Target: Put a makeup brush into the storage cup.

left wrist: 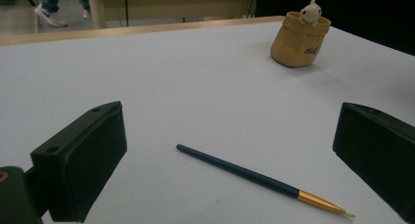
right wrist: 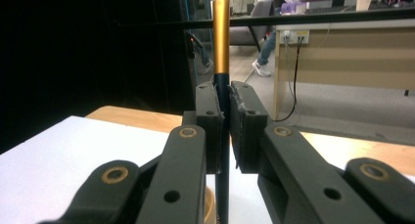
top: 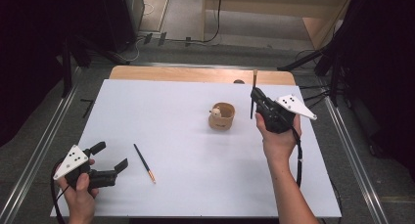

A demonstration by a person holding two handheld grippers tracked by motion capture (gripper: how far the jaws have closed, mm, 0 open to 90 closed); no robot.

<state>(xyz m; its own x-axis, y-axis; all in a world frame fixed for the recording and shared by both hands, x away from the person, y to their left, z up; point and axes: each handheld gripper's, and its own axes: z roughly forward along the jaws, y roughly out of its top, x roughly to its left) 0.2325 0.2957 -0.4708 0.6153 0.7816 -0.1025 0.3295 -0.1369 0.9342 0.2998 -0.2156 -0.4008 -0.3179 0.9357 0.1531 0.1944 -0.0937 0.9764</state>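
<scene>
A dark paintbrush (top: 144, 163) with a gold ferrule lies on the white table, just right of my left gripper (top: 110, 155). In the left gripper view this brush (left wrist: 254, 177) rests on the table ahead of the wide-open left gripper (left wrist: 230, 133), untouched. A tan sack-shaped cup (top: 221, 116) with a small white figure on its rim stands mid-table; the cup (left wrist: 298, 43) is far ahead in the left gripper view. My right gripper (top: 258, 99) is raised just right of the cup and holds a second brush (top: 253, 94) upright. Its pads (right wrist: 244, 121) clamp the dark handle, with the gold ferrule (right wrist: 221, 38) above.
The white table sheet (top: 186, 185) lies over a wooden top whose far edge (top: 195, 75) shows. Metal rails run along both sides, and dark stands and cables sit on the floor beyond the table.
</scene>
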